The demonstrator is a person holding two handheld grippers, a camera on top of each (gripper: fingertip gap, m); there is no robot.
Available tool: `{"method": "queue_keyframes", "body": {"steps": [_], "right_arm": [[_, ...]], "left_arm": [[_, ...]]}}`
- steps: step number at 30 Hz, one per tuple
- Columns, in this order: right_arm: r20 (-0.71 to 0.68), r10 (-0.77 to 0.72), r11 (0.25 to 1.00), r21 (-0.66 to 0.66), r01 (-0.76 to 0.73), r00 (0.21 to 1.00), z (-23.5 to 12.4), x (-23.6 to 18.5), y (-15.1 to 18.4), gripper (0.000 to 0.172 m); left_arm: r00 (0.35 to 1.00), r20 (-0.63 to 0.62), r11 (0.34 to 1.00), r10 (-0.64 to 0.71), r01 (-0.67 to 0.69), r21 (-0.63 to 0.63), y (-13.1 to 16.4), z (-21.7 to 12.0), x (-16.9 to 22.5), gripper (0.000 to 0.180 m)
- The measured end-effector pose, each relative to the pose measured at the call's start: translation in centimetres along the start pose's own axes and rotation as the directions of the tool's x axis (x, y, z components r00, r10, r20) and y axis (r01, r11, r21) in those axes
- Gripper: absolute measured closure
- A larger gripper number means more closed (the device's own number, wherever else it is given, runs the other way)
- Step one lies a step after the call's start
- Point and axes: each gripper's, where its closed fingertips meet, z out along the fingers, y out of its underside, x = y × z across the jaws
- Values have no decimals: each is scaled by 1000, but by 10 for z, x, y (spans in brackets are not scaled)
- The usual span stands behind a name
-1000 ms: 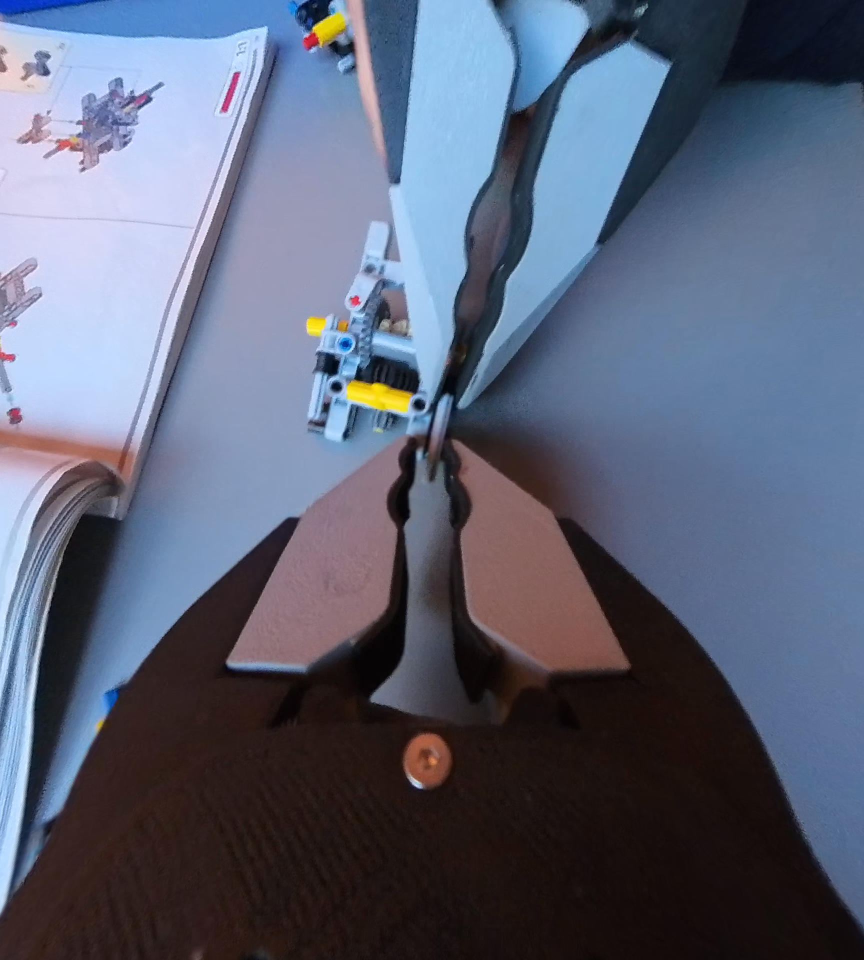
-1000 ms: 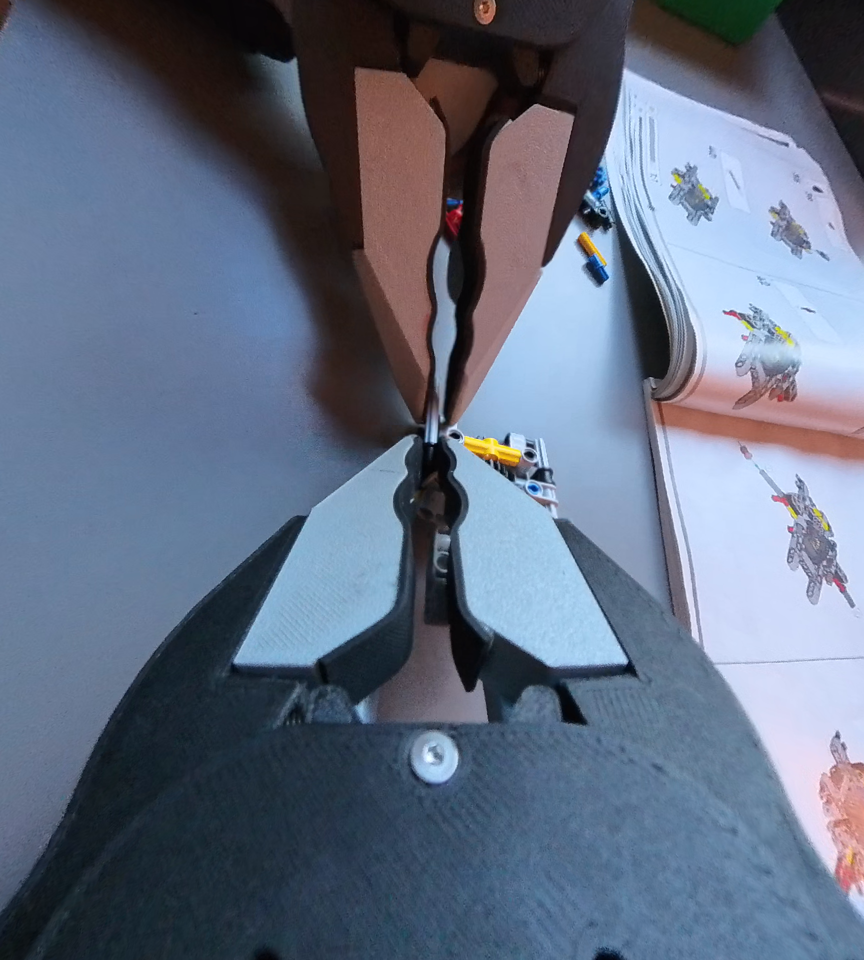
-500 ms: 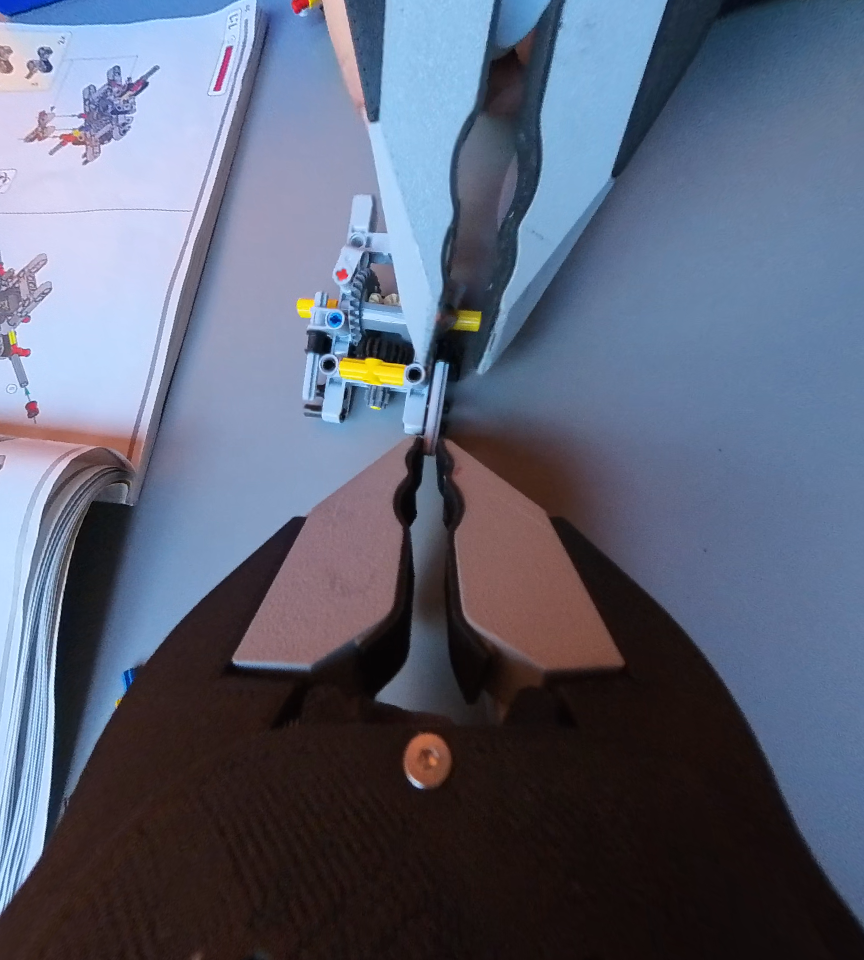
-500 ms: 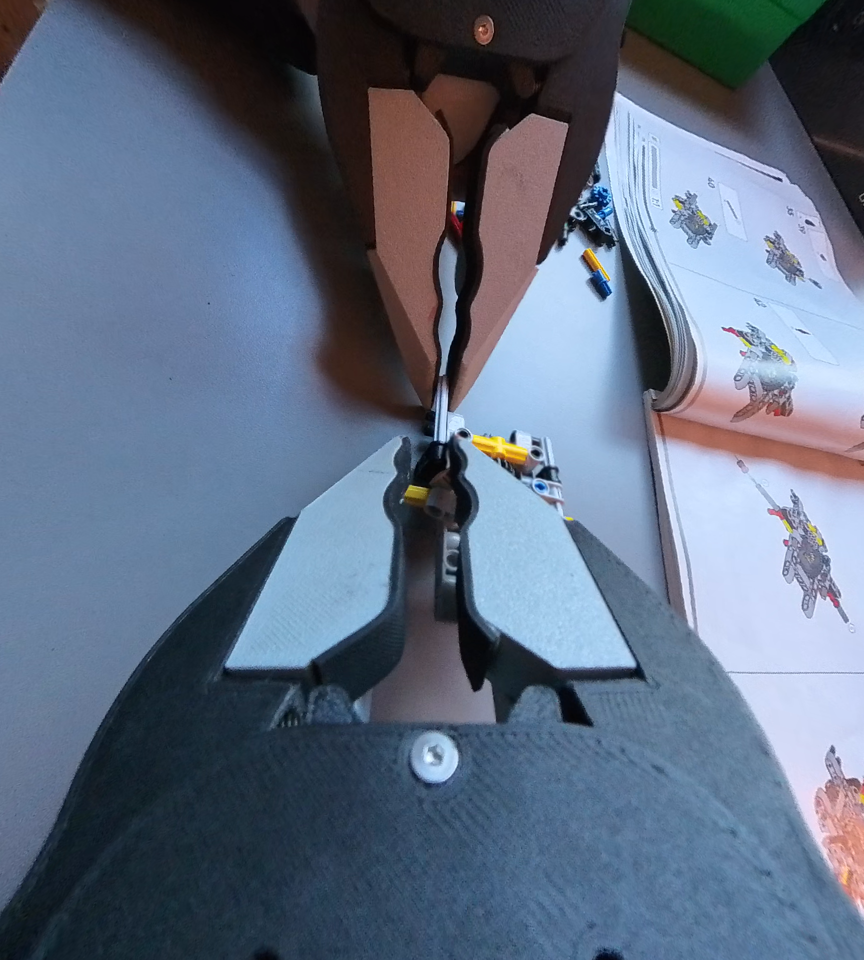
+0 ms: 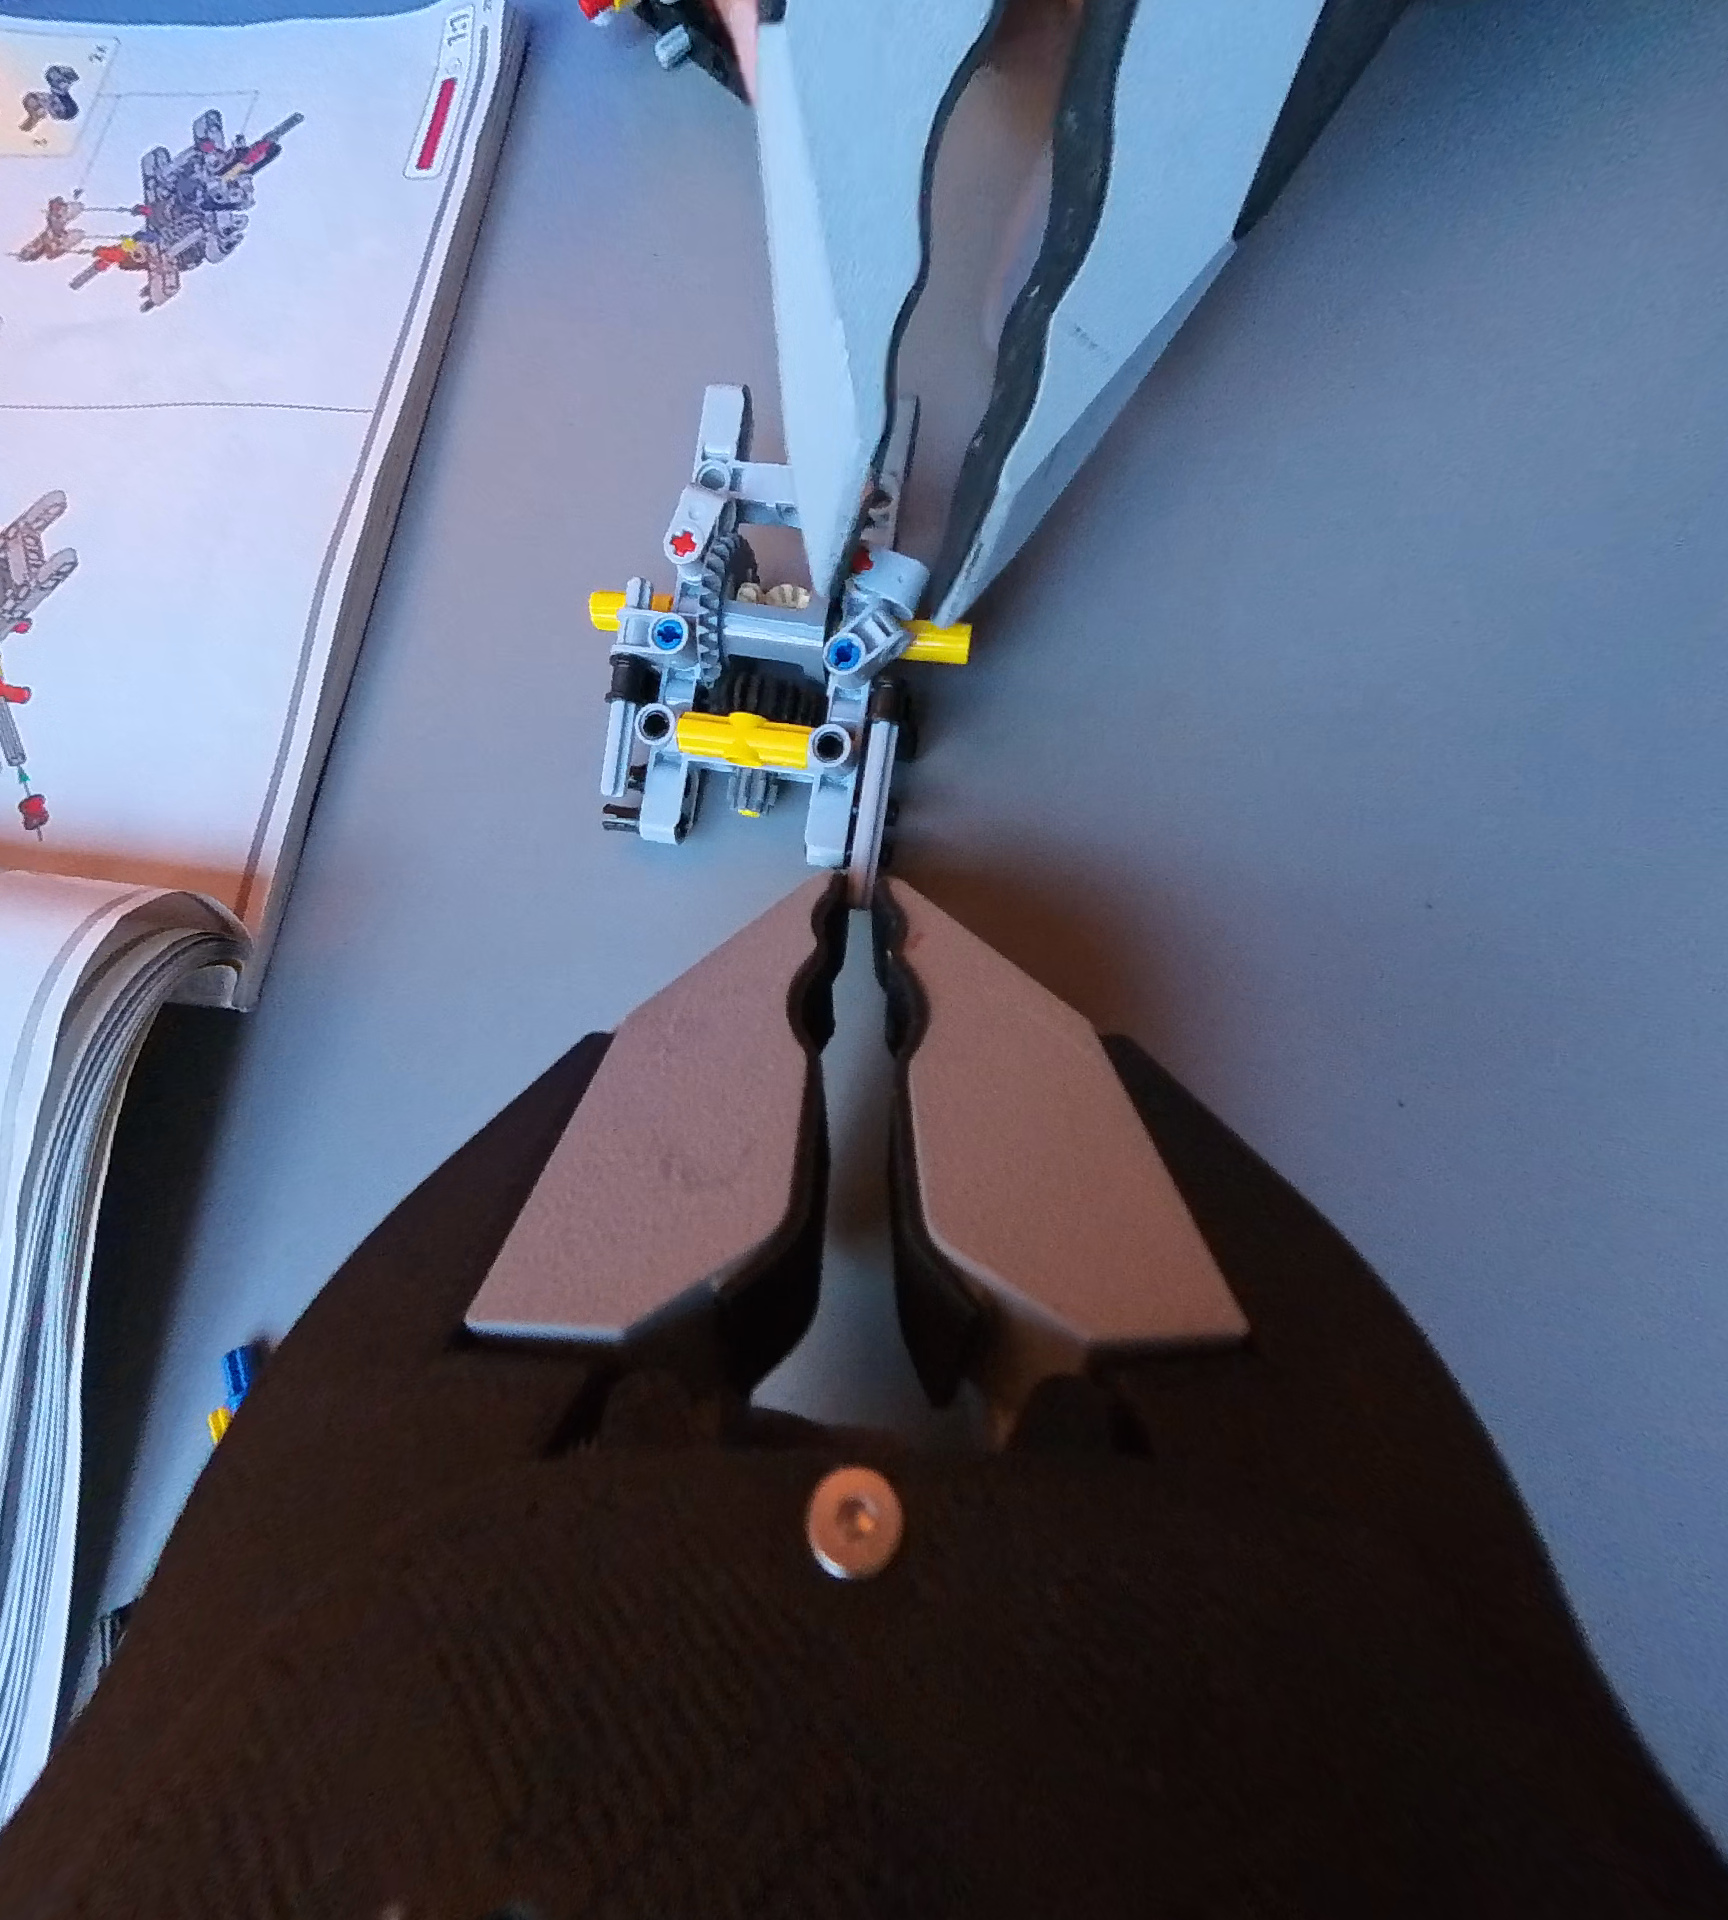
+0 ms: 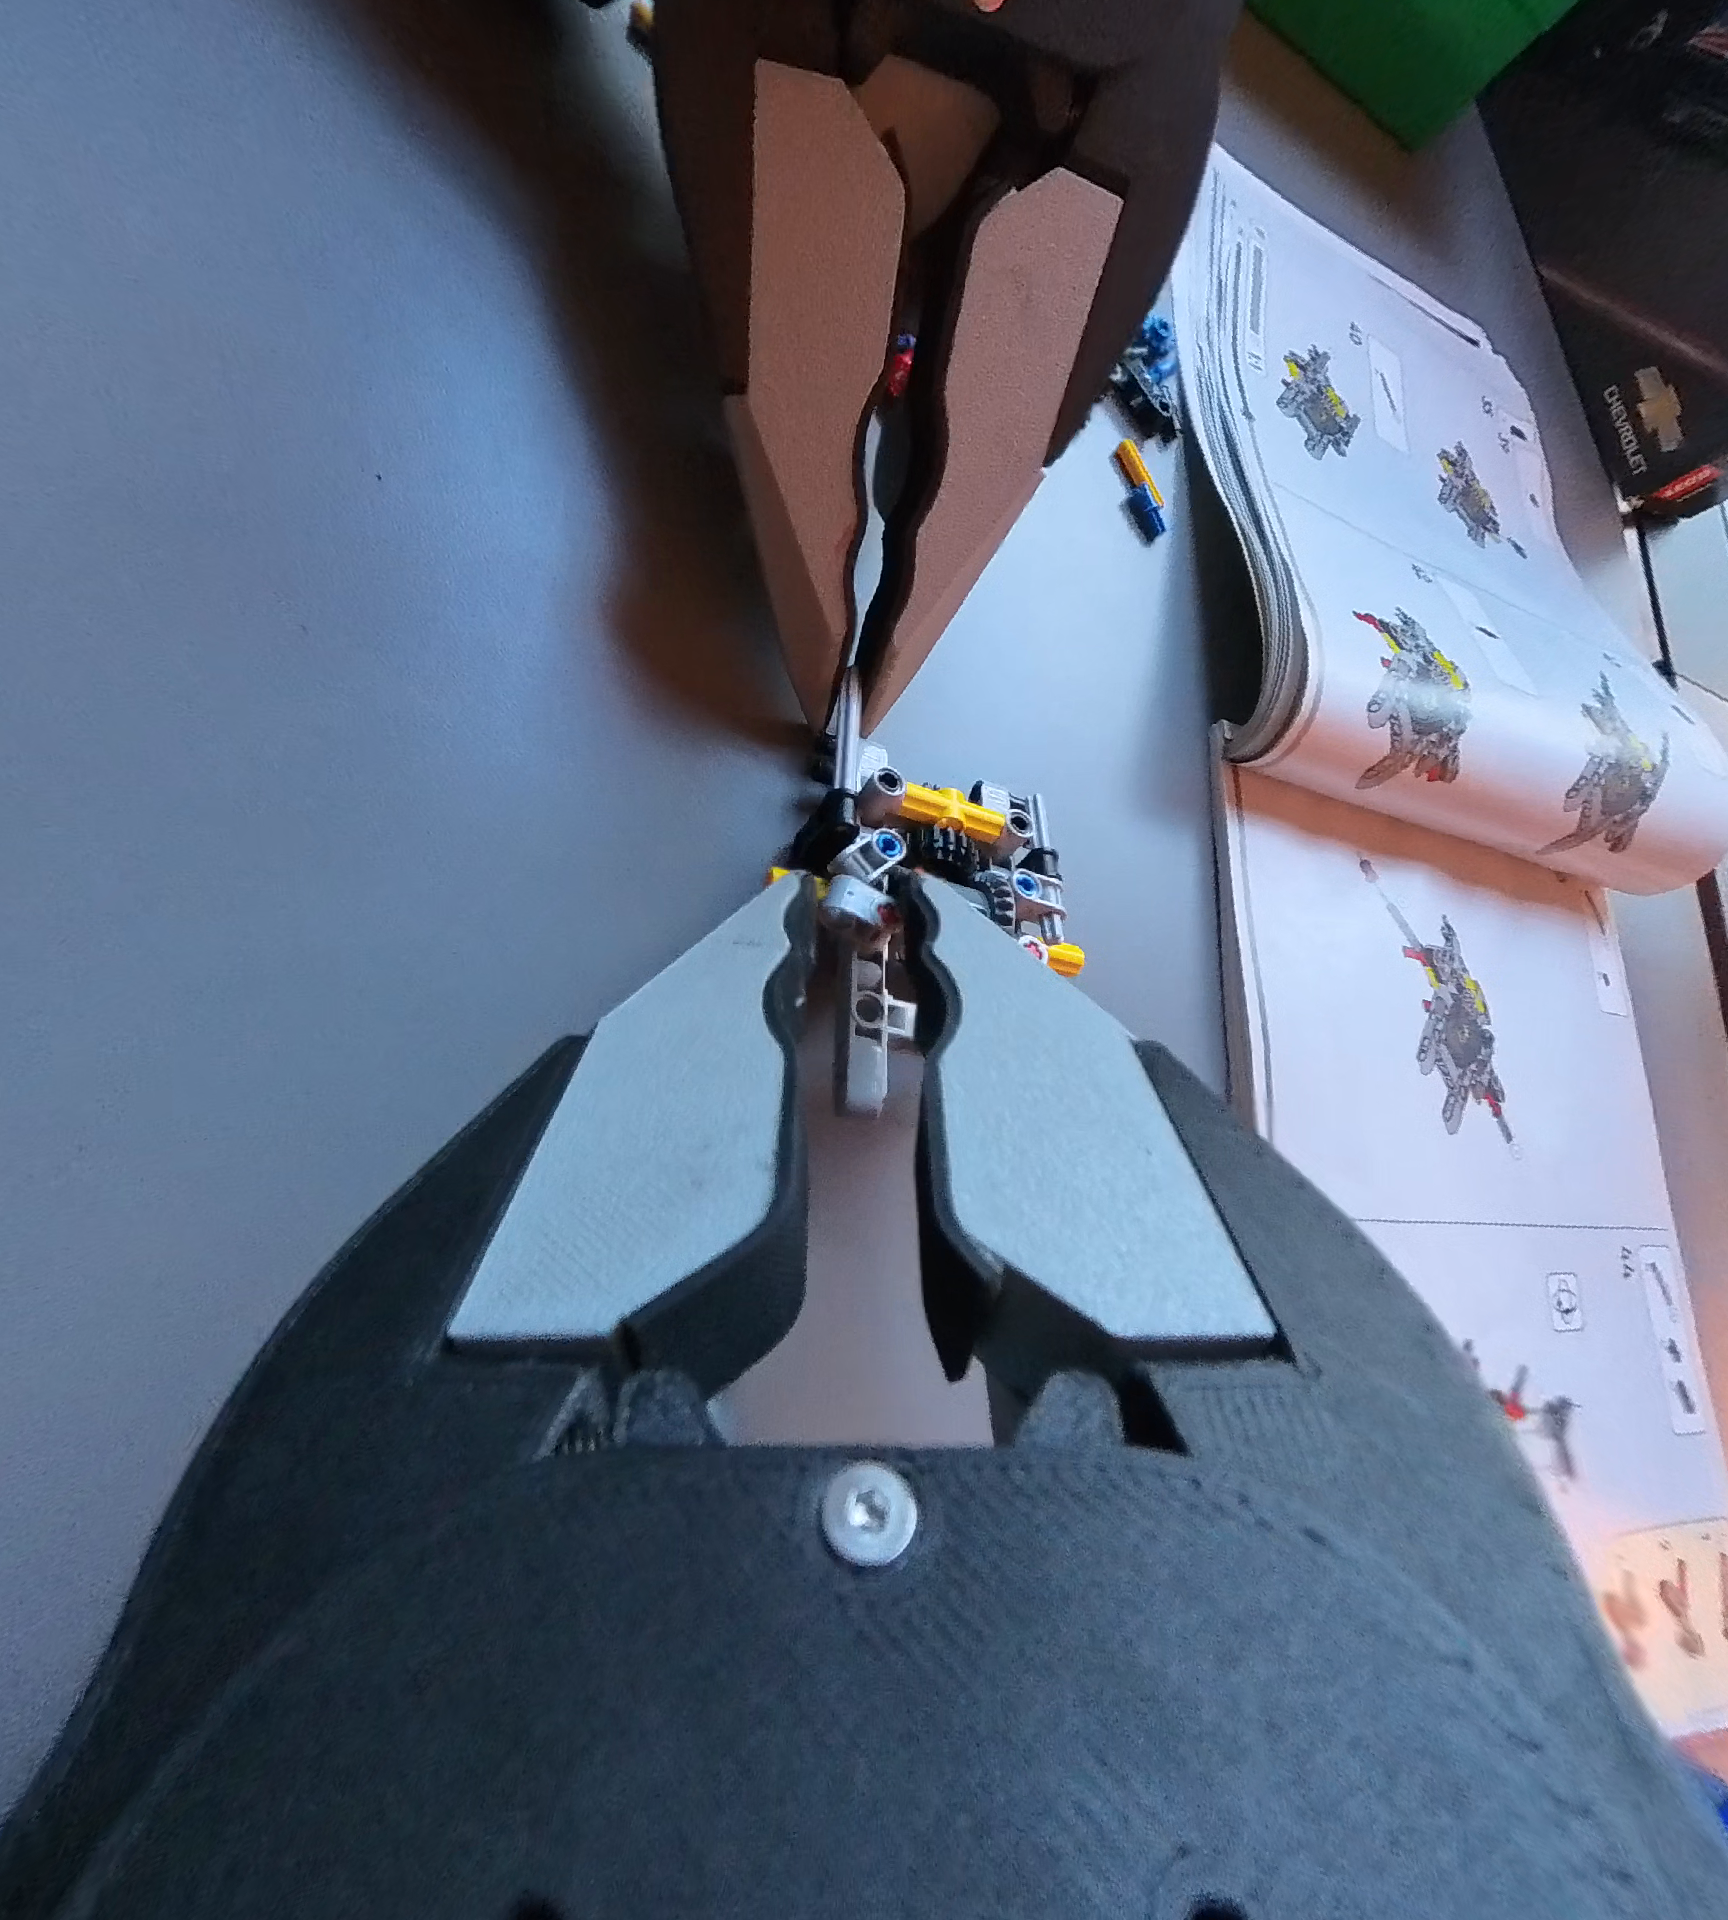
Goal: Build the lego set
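- Left wrist view: left gripper, brown fingers, is nearly shut; the tips pinch the near end of a thin grey beam on the right flank of a small grey/yellow brick assembly.
- Assembly sits on the grey table, mid-frame, just ahead of the left tips.
- Right gripper comes in from the top, grey fingers, part open; its tips straddle the assembly's far right corner by a grey connector and a yellow axle end. Contact of the pads: cannot tell here.
- Open instruction booklet lies left of the assembly; its edge is near but apart, w/ a strip of bare table between. Right of the assembly the table is open up to the frame edge.
- Right wrist view: right gripper stands part open, a grey connector between its tips and a grey holed beam running back between the fingers. Whether the pads press on it: cannot tell.
- Left gripper enters from the top, tips closed on the thin beam rising off the assembly.
- Booklet fills the right side, loose small parts by its far edge; a green box and a dark box sit at the far right corner. Left of both grippers the table is wide open.
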Motion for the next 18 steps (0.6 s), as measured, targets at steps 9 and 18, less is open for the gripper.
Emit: {"method": "queue_keyframes", "body": {"steps": [9,18], "right_arm": [[-14,-111,993,-28,110,994,-3,-3,0,161],[-54,143,989,-22,-144,988,-4,11,4,154]], "left_arm": [[1000,2,1000,1,-1,1,0,0,0,178],[999,28,1000,-20,20,-4,-1,1,-2,179]]}}
